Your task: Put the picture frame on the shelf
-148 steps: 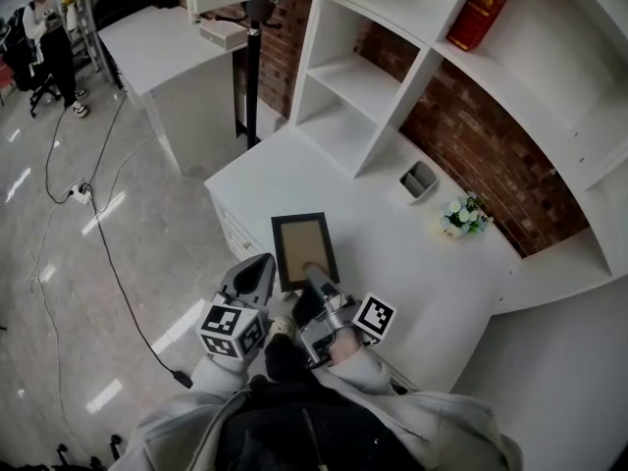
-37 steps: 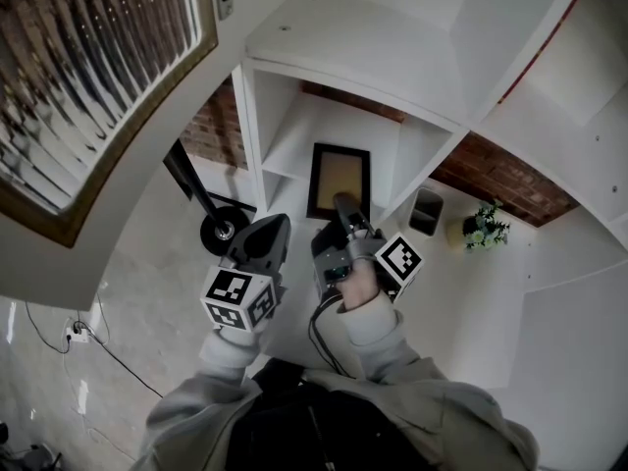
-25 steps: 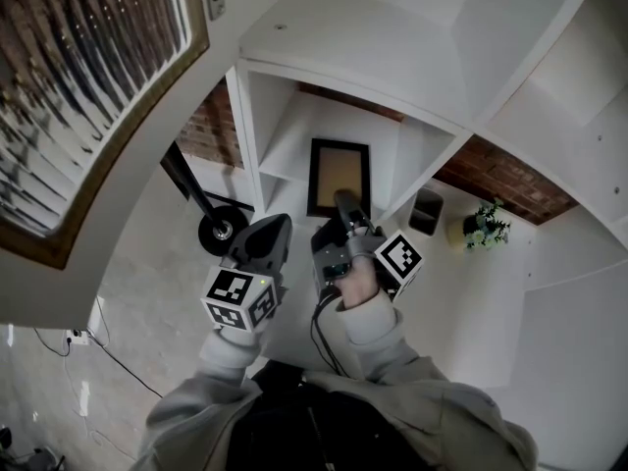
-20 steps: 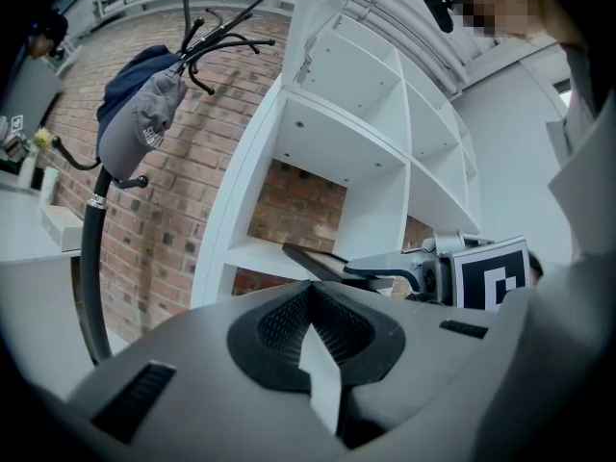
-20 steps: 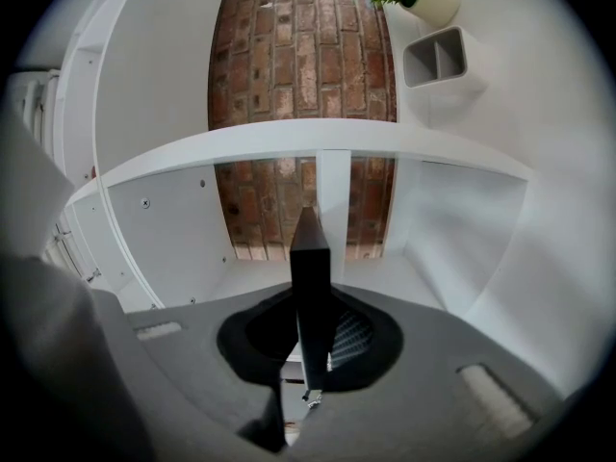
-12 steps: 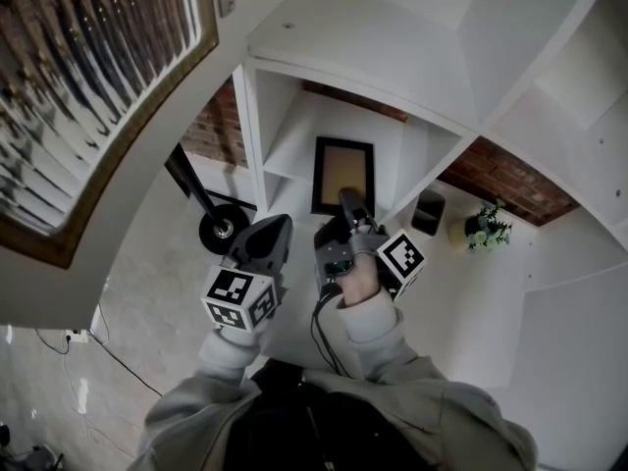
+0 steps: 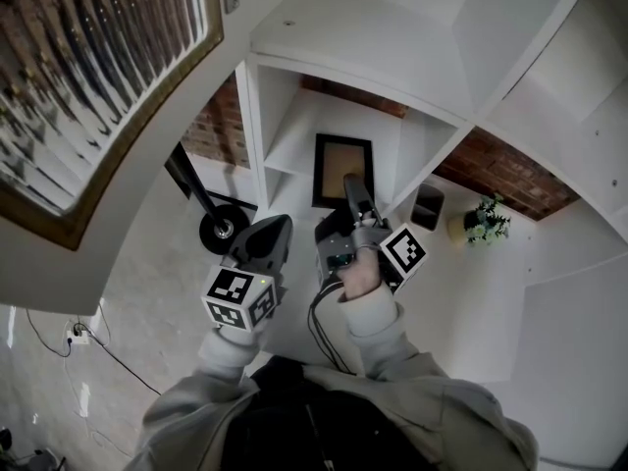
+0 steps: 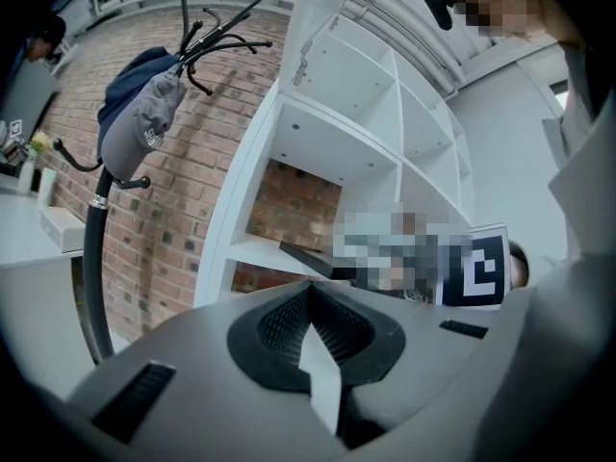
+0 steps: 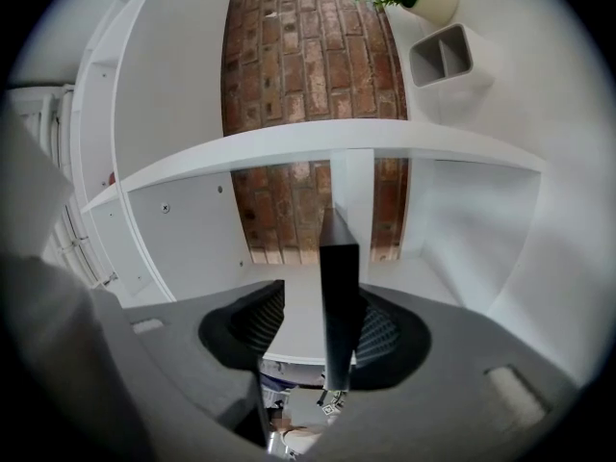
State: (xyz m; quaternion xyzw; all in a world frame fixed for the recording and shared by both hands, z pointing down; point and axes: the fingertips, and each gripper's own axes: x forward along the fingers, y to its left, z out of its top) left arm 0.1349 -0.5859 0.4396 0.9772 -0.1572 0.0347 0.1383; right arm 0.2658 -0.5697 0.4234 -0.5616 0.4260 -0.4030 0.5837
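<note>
The black picture frame [image 7: 341, 165] with a tan insert stands in a lower compartment of the white shelf [image 7: 287, 155], leaning toward the brick back wall. My right gripper [image 7: 354, 190] reaches up to its lower edge. In the right gripper view the frame [image 9: 339, 287] shows edge-on between the jaws, which are opening, with a gap beside the left pad. The shelf board [image 9: 433, 279] lies under it. My left gripper [image 7: 272, 230] hangs beside the right one, below the shelf, shut and holding nothing; its pads [image 8: 289, 318] meet in the left gripper view.
A black coat stand [image 7: 210, 218] stands left of the shelf, with a grey cap [image 8: 144, 123] on it. A grey pen holder [image 7: 426, 206] and a potted plant [image 7: 486, 220] sit on the white desk to the right. A large framed picture [image 7: 88, 77] hangs at upper left.
The frame went from the desk into the shelf compartment. Over the last second the right gripper shifted slightly right and its jaws loosened round the frame. The left gripper stayed still.
</note>
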